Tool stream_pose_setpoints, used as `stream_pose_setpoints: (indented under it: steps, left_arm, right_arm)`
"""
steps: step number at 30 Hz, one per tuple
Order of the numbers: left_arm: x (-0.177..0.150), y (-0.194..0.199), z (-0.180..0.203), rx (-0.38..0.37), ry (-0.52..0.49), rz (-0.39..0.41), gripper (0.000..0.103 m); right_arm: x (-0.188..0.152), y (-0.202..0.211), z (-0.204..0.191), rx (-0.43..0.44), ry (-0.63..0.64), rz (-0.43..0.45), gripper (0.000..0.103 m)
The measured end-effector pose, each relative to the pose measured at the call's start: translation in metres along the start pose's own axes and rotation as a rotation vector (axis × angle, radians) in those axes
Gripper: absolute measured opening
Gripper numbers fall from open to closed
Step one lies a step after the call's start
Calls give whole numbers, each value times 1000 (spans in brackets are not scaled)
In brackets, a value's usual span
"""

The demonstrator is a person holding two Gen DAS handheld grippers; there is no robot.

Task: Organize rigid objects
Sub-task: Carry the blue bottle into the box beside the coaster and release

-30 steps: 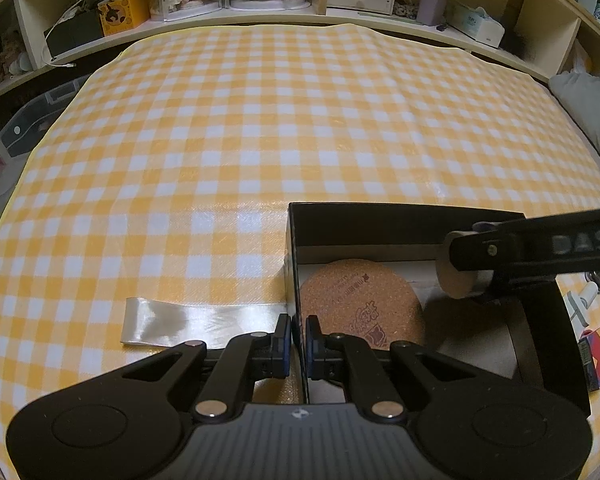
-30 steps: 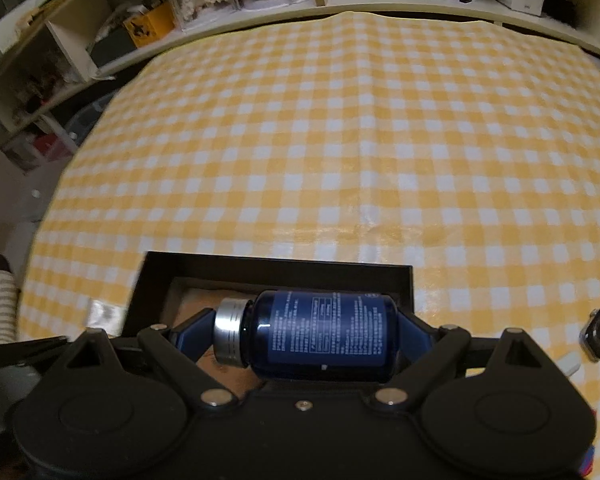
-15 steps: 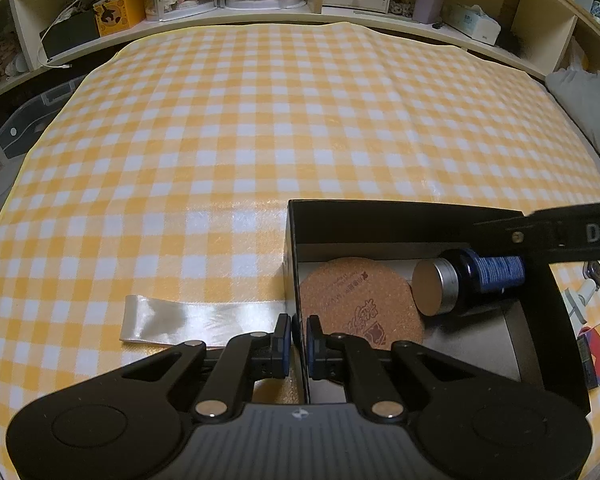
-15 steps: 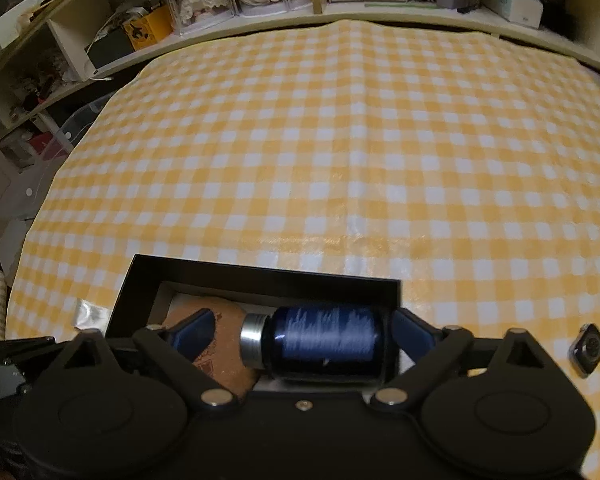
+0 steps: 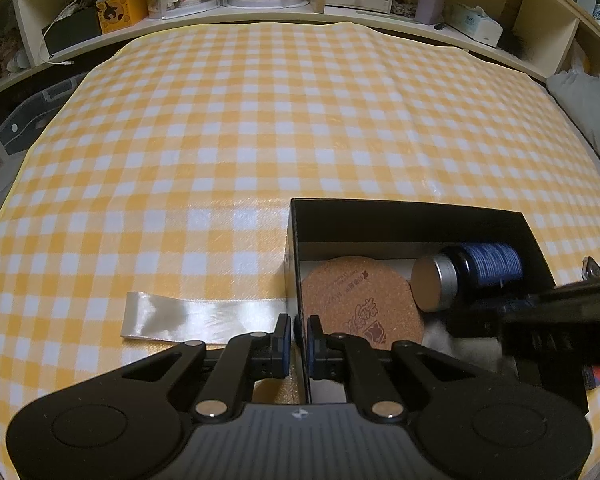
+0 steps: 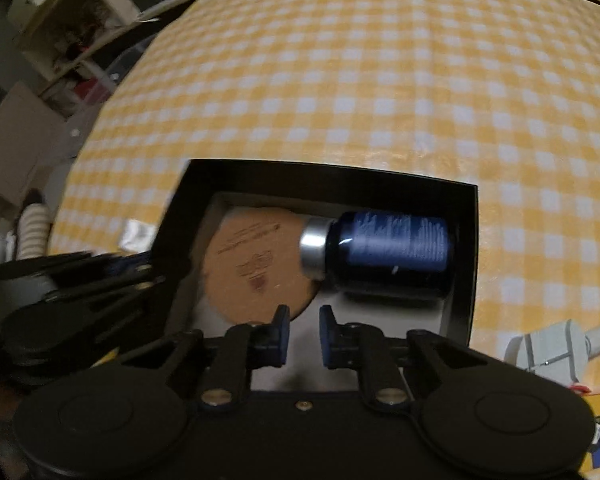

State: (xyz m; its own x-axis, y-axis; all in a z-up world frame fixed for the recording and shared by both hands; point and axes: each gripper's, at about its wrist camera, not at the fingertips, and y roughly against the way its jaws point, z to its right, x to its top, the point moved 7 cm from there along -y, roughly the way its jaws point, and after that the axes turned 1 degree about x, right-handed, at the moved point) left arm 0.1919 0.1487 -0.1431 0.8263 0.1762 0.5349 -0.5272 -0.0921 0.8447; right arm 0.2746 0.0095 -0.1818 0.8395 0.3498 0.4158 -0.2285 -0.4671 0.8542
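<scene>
The right view is smearing throughout; print on the bottle (image 6: 396, 254) and coaster (image 6: 256, 264) is reading as illegible streaks. The left gripper (image 6: 80, 280) is showing there only as a dark blur. In the left view, the right gripper (image 5: 556, 316) is blurring and covering the box's (image 5: 400, 220) near right corner. A grey object (image 6: 548, 350) is running off the right edge, unidentifiable.

1. The left wrist camera looks steeply down, close over the left wall of the black box (image 5: 412, 222).
2. The right wrist camera looks steeply down over the box's near wall.
3. Both views share the box's interior.
</scene>
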Motion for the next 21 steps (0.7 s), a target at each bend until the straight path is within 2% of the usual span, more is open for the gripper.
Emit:
stream_pose_setpoints:
  steps: [3,7,15,21]
  left_arm:
    - [0,0,-1,-1,-1,0,9]
    - [0,0,-1,-1,0,1,9]
    - [1,0,-1,0,-1,0,9]
    - [1,1,-2,0,1,0,9]
  right_arm:
    - [7,-7,13,-26,-47,47,11]
    - [9,-5,27,-8,-102,65,10]
    - [7,-2,29,-33,-75,68,10]
    - [15,32,27,12,-59,95,16]
